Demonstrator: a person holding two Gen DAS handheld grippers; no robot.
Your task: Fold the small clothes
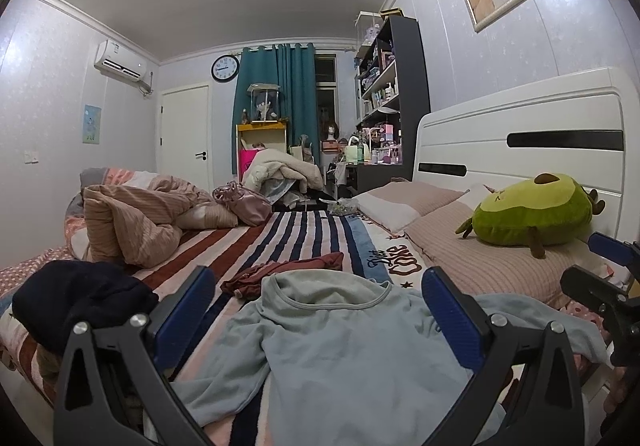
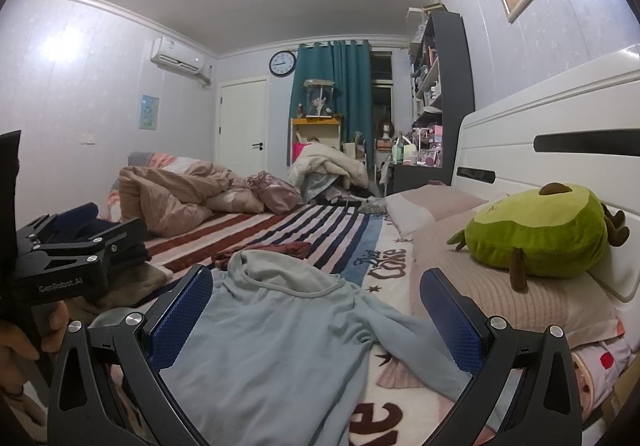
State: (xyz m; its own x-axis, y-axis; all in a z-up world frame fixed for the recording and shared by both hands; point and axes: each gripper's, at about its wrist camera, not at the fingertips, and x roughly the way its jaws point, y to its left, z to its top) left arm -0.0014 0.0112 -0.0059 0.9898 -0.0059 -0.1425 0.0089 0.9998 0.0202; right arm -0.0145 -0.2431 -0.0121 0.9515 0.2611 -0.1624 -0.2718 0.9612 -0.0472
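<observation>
A light blue long-sleeved top [image 1: 340,342] lies spread on the striped bed blanket, collar away from me; it also shows in the right wrist view [image 2: 272,338]. My left gripper [image 1: 318,310] is open and empty, hovering just above the top, its blue pads either side of the body. My right gripper [image 2: 316,310] is open and empty over the same top, with one sleeve [image 2: 404,330] trailing right under its right finger. A dark red garment [image 1: 280,272] lies crumpled just beyond the collar, also seen in the right wrist view [image 2: 260,252].
A dark navy garment [image 1: 80,298] sits in a heap at the left. A rumpled beige duvet [image 1: 136,218] lies further left. Pillows [image 1: 480,258] and a green avocado plush [image 1: 532,210] lie along the white headboard [image 1: 520,130]. The left gripper's body [image 2: 68,266] shows at the right wrist view's left edge.
</observation>
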